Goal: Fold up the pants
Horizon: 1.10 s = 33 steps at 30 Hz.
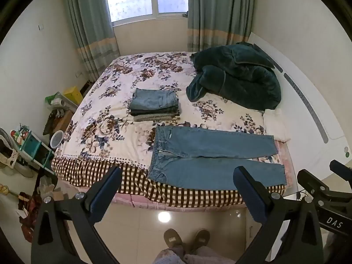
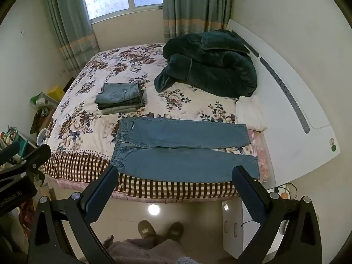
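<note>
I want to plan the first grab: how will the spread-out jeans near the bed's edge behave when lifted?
The jeans lie flat and limp, so they will probably sag between grip points. Denim looks thick, likely heavier than thin cloth. The near leg lies by the bed edge and might slide off if tugged.

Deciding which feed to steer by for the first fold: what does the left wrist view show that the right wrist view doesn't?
Only the left wrist view shows the right gripper's body at its right edge, and more of the cluttered shelf by the bed.

Only the right wrist view shows the left gripper's body at its left edge, and the white cabinet near the bed's corner.

Both show the flat jeans, the folded stack, the dark green blanket, slippers on the floor, and open, empty jaws.
</note>
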Motion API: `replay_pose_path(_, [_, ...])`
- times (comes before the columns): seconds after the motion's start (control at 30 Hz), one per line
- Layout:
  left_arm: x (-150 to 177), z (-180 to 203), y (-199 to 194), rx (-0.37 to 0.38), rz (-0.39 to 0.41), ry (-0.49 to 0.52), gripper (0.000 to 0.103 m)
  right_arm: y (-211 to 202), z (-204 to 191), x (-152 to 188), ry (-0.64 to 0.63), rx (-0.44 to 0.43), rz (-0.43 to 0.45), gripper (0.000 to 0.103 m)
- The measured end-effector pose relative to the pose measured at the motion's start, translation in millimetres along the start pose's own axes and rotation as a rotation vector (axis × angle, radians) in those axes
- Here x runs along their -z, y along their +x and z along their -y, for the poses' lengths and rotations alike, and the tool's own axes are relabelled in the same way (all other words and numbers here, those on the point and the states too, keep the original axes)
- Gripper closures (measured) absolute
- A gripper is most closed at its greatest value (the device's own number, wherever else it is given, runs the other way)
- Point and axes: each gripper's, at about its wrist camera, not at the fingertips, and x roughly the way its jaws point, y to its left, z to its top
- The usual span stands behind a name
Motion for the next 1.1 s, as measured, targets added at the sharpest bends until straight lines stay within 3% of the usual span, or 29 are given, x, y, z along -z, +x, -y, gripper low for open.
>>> replay_pose_path(1.1, [2, 0, 0, 0.005, 0.000, -0.003, 0.000, -6, -15, -15, -0.020, 0.000, 0.014, 0.000])
